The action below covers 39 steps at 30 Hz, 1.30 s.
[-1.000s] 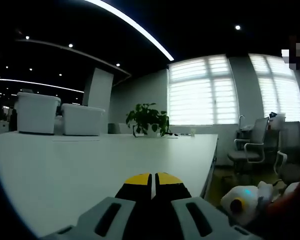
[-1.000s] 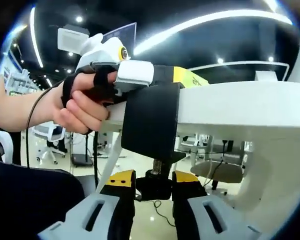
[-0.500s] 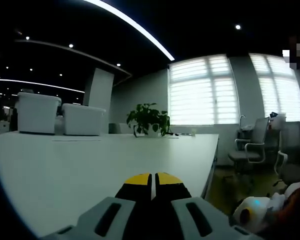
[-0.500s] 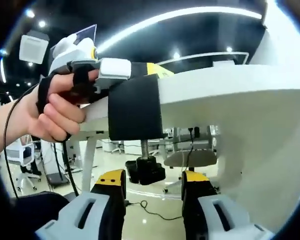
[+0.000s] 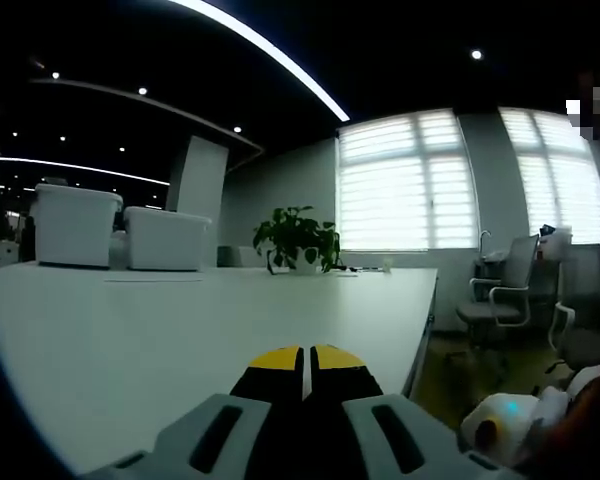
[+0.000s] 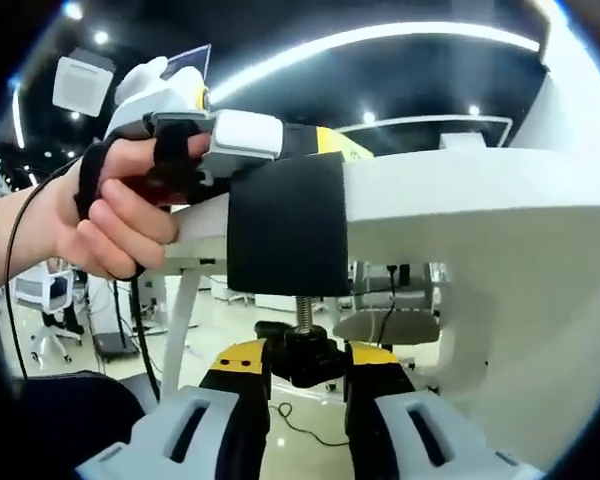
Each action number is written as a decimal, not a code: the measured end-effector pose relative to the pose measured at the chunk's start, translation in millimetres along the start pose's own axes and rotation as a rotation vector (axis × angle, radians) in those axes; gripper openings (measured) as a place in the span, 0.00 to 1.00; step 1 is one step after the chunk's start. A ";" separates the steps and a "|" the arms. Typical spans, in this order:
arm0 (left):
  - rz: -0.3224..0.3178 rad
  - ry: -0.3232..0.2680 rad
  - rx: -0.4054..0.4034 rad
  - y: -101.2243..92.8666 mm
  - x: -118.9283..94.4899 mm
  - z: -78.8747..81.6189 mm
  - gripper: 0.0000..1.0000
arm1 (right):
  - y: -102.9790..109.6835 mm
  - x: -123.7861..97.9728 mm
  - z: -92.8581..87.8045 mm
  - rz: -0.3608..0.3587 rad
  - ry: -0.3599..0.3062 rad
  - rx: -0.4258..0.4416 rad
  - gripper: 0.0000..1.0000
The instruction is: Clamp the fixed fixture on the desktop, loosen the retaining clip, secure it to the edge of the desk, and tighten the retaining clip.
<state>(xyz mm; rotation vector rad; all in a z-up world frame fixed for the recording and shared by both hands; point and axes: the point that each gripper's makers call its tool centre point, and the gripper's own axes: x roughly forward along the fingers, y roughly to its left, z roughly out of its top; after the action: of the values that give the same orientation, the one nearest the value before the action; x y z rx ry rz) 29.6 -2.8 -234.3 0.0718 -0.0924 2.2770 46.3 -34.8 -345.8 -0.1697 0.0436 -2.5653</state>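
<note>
Fixture [image 6: 285,237] sits over the desk [image 6: 480,215] edge; I see my left gripper [image 6: 280,140] closed flat on its top. My right gripper [image 6: 307,370], below, grips its screw knob [image 6: 302,352] between narrow jaws.

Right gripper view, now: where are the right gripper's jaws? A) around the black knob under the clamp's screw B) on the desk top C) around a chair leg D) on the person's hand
A: the right gripper has a jaw on either side of the black knob at the bottom of the screw, below the black clamp on the desk edge.
</note>
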 end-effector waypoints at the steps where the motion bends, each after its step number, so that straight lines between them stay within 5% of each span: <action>1: 0.000 0.000 0.000 -0.1 0.0 0.0 0.04 | 2.3 1.1 -1.7 0.038 0.009 -0.014 0.26; 10: -0.001 0.000 0.003 -0.3 0.3 0.0 0.04 | 10.7 0.4 -1.9 0.291 0.045 -0.114 0.25; 19: -0.002 0.001 0.002 0.0 0.7 -0.2 0.04 | 7.3 -0.3 -1.6 0.310 0.028 -0.078 0.26; 22: -0.001 0.001 -0.002 0.1 0.8 -0.2 0.04 | 4.2 -3.2 -2.1 0.252 0.027 -0.032 0.28; 26: -0.003 0.002 -0.003 0.2 0.9 -0.2 0.04 | 13.9 -11.3 -19.7 0.212 0.063 -0.026 0.48; 31: -0.004 0.002 -0.002 -0.2 0.7 -0.3 0.04 | 14.0 -10.7 -16.0 0.078 0.041 -0.002 0.45; 33: -0.005 0.001 0.000 -0.3 0.6 -0.4 0.04 | 2.8 -9.1 -12.3 -0.032 0.043 -0.021 0.45; 39: -0.006 0.001 0.002 -0.3 0.7 -0.4 0.04 | -12.7 -4.6 2.4 -0.163 -0.013 -0.055 0.35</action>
<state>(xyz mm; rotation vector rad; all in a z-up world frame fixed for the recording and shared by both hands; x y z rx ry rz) 29.4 -2.0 -234.7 0.0714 -0.0891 2.2707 43.7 -21.5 -343.1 -0.2193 0.0994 -2.7273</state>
